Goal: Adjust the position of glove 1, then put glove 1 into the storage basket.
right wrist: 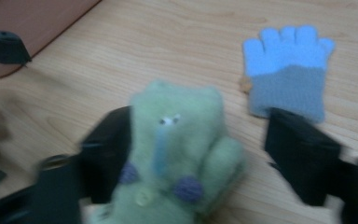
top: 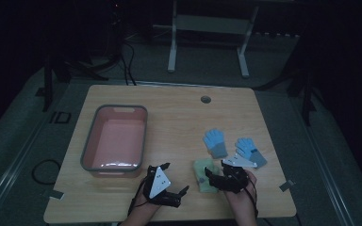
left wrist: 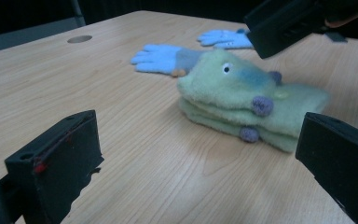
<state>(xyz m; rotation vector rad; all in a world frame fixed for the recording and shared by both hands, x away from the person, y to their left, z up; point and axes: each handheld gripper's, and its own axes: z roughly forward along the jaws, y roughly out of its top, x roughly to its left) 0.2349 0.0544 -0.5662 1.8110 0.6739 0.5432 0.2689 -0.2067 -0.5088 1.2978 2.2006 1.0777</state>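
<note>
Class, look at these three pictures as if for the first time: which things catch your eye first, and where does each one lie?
First, the fuzzy green mitten with a small eye and purple spots, lying on the wooden table between the wide-open jaws of the right gripper. Beyond it lie two blue gloves with grey cuffs, flat on the wood. At the table's left stands a pink tub with a grey rim, and the left gripper sits open near it.
</note>
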